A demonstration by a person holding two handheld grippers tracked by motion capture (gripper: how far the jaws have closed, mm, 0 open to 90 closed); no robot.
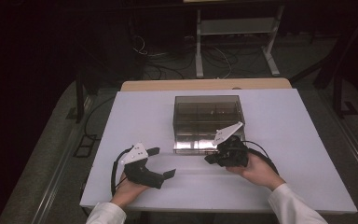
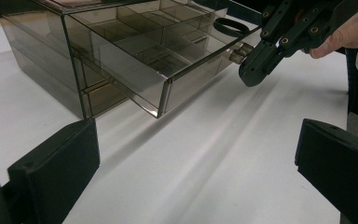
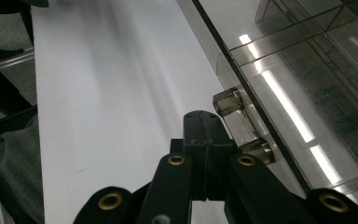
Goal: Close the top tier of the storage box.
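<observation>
The right tongs (image 3: pixel 204 126) have their two black jaws pressed flat together with nothing between them. Their tip rests just beside the clear handle (image 3: pixel 237 122) on the front of a pulled-out drawer (image 2: pixel 168 65); whether tip and handle touch cannot be told. In the high view, the right tongs (image 1: pixel 213 159) lie low over the bench at the front right corner of the organiser, held by the person's right hand (image 1: pixel 256 170) — a white sleeve (image 1: pixel 292 205) comes in from the lower edge.

The left tongs (image 2: pixel 196 163) stand wide, jaws well apart and holding nothing, with bare bench between them. In the high view they (image 1: pixel 163 162) sit near the front left of the bench, pointing right toward the organiser, well apart from it.

The smoky transparent drawer organiser (image 1: pixel 207 122) stands near the middle of the white bench (image 1: pixel 140 112). Its top drawer is slid partly out toward the person, and its divided compartments look empty.

Between the left tongs and the drawer lies open bench — the right tongs and hand occupy the handle side. A black cable (image 1: pixel 115 167) loops beside the left tongs. Beyond the bench, a dark floor carries tangled cables (image 1: pixel 168 60) and a pale metal stand frame (image 1: pixel 235 32).
</observation>
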